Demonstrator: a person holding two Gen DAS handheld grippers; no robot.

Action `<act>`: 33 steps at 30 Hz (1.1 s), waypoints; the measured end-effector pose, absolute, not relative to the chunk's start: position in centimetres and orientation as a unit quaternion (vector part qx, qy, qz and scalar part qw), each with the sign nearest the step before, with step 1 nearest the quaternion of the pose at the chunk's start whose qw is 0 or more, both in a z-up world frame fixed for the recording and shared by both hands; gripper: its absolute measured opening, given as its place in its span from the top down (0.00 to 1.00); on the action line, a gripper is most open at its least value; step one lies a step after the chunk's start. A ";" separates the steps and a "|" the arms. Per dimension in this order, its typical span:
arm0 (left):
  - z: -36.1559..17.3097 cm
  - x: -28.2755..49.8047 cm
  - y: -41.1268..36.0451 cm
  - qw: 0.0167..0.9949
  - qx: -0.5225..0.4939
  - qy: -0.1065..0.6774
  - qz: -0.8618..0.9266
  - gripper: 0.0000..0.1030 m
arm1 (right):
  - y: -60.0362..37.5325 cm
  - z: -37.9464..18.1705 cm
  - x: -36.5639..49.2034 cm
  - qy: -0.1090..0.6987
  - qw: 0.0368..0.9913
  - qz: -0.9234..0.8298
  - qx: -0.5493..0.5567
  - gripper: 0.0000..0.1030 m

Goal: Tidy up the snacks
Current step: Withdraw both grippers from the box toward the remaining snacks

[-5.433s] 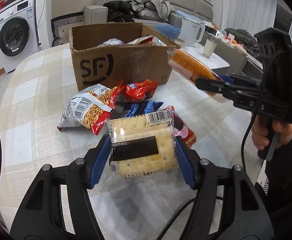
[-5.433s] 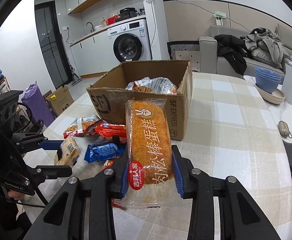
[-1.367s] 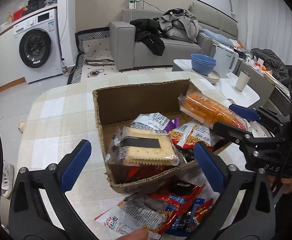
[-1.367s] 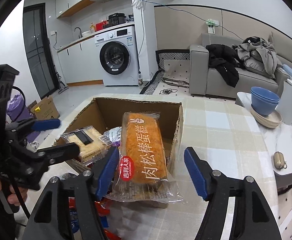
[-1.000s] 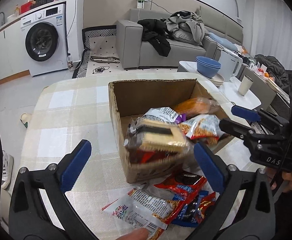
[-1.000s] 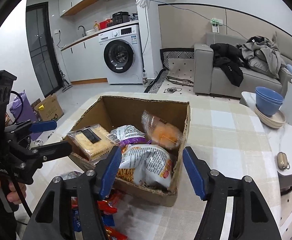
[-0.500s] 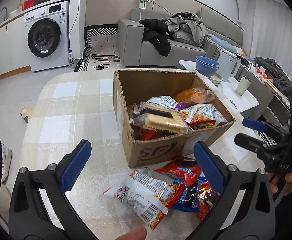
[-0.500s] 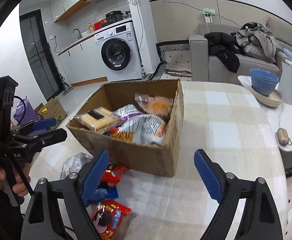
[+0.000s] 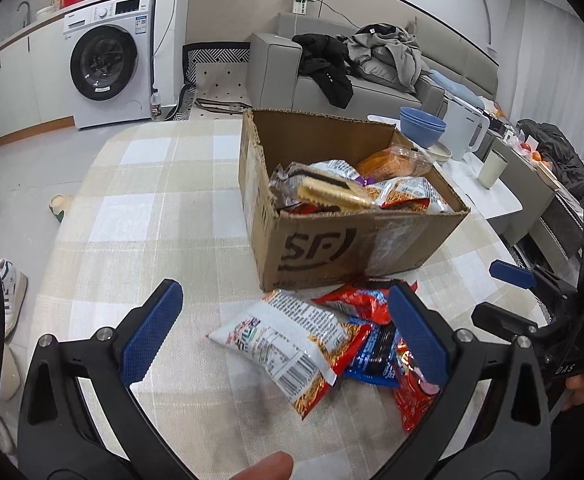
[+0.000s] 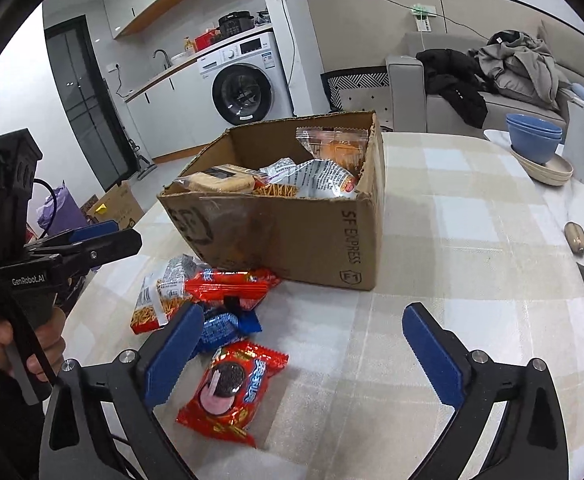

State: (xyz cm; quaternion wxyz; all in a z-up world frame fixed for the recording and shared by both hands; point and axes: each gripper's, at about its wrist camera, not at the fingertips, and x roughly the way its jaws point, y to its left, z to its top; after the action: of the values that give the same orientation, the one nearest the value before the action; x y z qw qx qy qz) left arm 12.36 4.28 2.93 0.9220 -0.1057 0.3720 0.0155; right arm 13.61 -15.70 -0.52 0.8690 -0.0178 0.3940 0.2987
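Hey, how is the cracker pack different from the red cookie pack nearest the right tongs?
The cracker pack lies inside the cardboard box; the red cookie pack lies on the table in front of it. The cracker pack is clear, showing pale square crackers with a black label; the cookie pack is opaque red and pictures a dark sandwich cookie. Both are sealed snacks, and neither is held.

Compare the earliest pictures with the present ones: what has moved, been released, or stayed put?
The clear-wrapped cracker pack and orange meat-floss cake went from the grippers into the brown cardboard box. The left gripper is open and empty; the right gripper is opening, empty. Loose packets stay on the checked tablecloth.
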 end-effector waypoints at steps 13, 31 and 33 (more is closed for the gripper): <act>2.0 10.0 3.9 0.918 -0.104 0.383 0.029 0.01 | -15.7 -2.8 11.7 0.425 0.846 0.320 -0.020 0.01; -0.2 10.1 4.6 0.905 -0.110 0.410 0.030 0.01 | -12.4 -5.5 11.1 0.476 0.809 0.337 -0.065 0.01; -0.6 10.2 4.7 0.903 -0.112 0.413 0.029 0.01 | -12.0 -5.6 11.0 0.474 0.810 0.339 -0.068 0.01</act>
State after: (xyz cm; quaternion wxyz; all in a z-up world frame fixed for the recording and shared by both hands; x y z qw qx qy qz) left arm 10.16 4.71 -0.59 0.9033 -0.1122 0.4129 0.0292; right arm 10.97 -11.99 -5.56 0.8102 -0.0684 0.4736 0.3385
